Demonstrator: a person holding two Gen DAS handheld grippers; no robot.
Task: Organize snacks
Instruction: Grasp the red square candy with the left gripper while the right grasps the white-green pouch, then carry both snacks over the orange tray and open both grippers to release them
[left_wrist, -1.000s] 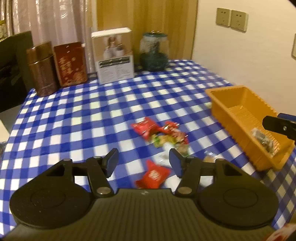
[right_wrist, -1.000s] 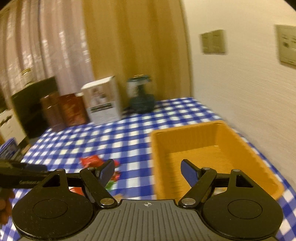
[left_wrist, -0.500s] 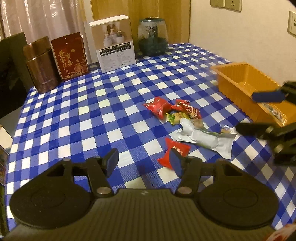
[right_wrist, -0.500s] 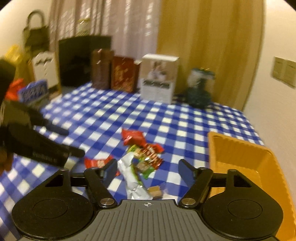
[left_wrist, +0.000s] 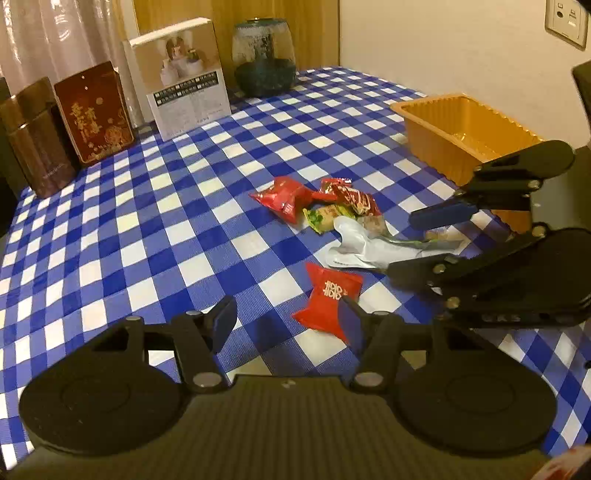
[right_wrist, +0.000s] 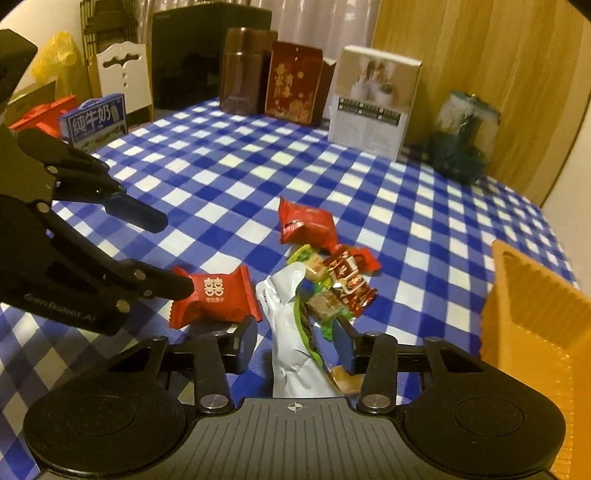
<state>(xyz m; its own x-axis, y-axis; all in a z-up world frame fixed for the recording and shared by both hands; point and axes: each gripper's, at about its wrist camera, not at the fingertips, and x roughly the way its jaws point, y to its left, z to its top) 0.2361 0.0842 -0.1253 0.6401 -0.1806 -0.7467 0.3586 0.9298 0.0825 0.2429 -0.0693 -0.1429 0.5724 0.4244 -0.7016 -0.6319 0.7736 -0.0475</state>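
Observation:
A pile of wrapped snacks lies on the blue checked tablecloth (left_wrist: 177, 229): a red packet (left_wrist: 286, 197), a red patterned candy (left_wrist: 351, 195), a green-wrapped candy (left_wrist: 327, 216) and a long silver wrapper (right_wrist: 291, 332). My right gripper (right_wrist: 293, 343) has the silver wrapper between its jaws, which are closing; the pads do not visibly press on it. From the left wrist view the right gripper (left_wrist: 417, 243) reaches in from the right. My left gripper (left_wrist: 287, 321) is open, and a red candy with white characters (left_wrist: 328, 299) lies just ahead of its right finger. The orange tray (left_wrist: 454, 125) stands at the right.
Along the table's far edge stand a brown canister (left_wrist: 37, 136), a red tin box (left_wrist: 94, 114), a white carton (left_wrist: 184, 74) and a glass jar (left_wrist: 264, 57). A blue milk box (right_wrist: 94, 118) and a white chair (right_wrist: 122, 81) stand beyond the table's left side.
My right gripper swung from over the orange tray to the snack pile, rolled, and narrowed its jaws around the silver wrapper. My left gripper sank slightly toward the red candy.

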